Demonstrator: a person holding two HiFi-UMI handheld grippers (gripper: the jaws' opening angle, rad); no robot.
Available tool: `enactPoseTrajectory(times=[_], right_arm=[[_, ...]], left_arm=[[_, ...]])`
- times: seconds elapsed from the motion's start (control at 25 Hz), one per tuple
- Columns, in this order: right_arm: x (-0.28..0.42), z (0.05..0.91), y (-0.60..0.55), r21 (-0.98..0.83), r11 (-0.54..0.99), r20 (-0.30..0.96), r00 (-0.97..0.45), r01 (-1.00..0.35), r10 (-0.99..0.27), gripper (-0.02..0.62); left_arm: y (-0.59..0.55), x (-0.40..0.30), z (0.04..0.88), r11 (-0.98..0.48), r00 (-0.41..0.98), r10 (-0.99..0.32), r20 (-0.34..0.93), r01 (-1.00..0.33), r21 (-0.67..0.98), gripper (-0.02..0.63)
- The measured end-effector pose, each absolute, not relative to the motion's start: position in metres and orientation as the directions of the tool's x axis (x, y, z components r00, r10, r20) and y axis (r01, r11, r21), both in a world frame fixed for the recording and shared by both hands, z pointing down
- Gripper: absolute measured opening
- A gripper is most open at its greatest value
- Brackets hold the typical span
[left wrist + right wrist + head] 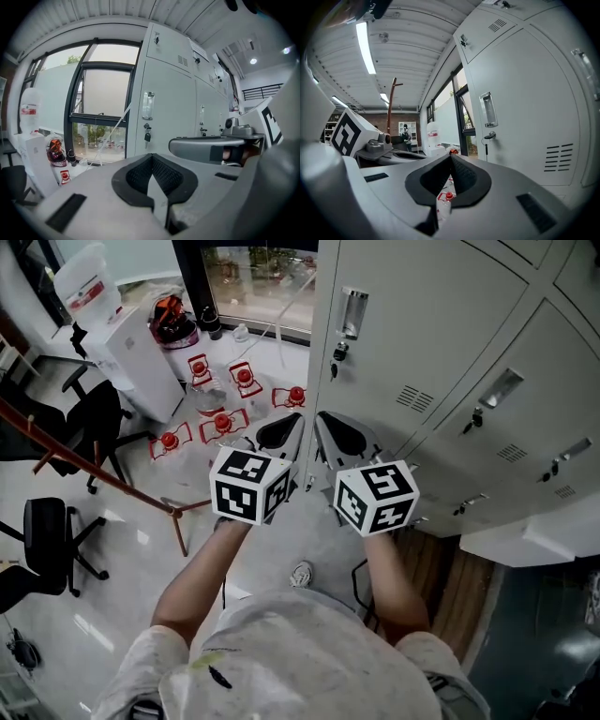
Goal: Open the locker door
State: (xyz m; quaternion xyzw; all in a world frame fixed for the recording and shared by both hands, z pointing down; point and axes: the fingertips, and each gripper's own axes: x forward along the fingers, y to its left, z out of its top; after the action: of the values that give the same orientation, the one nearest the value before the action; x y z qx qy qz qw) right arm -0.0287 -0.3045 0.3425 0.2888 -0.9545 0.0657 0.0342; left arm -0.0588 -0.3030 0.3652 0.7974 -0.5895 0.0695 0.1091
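Twice logged closed and empty, left gripper and right gripper; judged locker door stiff, light sheet metal, best pulled by recessed handle.

Pale grey locker door, red-capped bottles

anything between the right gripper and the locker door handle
Nothing: in the right gripper view only bare air separates the right gripper from the handle.
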Motion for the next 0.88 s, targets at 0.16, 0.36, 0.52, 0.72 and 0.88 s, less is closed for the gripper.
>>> enactPoseTrajectory(times=[0.16,0.36,0.52,0.72,0.88], right_arm=[[-0.025,0.337,-0.325,-0.093,0.825,0.094,-0.83,-0.558,-0.55,0.003],[-0.024,0.328,-0.346,-0.076,0.821,0.078,-0.825,-0.565,-0.56,0.003],[-0.03,0.315,-0.357,-0.076,0.811,0.049,-0.815,-0.579,-0.577,0.003],[-0.042,0.292,-0.369,-0.059,0.777,-0.007,-0.778,-0.627,-0.628,0.003],[-0.055,0.279,-0.377,-0.042,0.738,-0.026,-0.737,-0.674,-0.675,0.005]], left_arm=[[-0.323,-0.055,0.361,-0.283,0.294,-0.927,0.232,-0.956,0.084,0.006],[-0.345,-0.058,0.353,-0.291,0.3,-0.929,0.217,-0.954,0.076,0.006],[-0.359,-0.066,0.347,-0.311,0.319,-0.926,0.201,-0.948,0.072,0.006],[-0.374,-0.084,0.341,-0.367,0.373,-0.91,0.184,-0.928,0.064,0.006],[-0.388,-0.102,0.328,-0.415,0.419,-0.893,0.163,-0.908,0.056,0.006]])
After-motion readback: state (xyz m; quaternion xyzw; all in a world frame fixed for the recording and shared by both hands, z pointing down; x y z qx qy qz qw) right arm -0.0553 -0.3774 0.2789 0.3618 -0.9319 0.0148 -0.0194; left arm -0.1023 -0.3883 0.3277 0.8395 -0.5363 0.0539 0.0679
